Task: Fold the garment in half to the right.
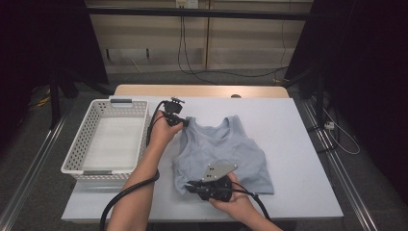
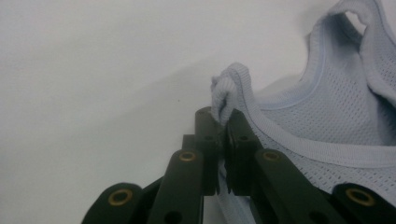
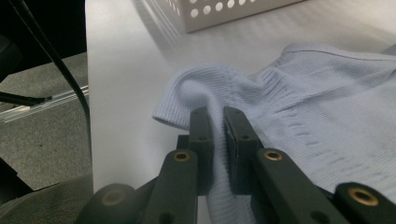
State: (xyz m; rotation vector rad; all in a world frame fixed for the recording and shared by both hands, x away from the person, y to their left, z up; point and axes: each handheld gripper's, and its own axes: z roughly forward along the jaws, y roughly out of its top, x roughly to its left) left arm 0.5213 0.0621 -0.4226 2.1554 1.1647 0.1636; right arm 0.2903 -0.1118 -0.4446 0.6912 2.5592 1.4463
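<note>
Two claws grip the tank top (image 1: 223,154): left claw (image 1: 185,121) its strap, right claw (image 1: 190,185) its hem.

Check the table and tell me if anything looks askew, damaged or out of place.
Nothing looks damaged or spilled. The light blue tank top lies rumpled rather than flat, because the left gripper pinches its shoulder strap and the right gripper pinches its ribbed hem corner. The white basket sits squarely beside it.
</note>
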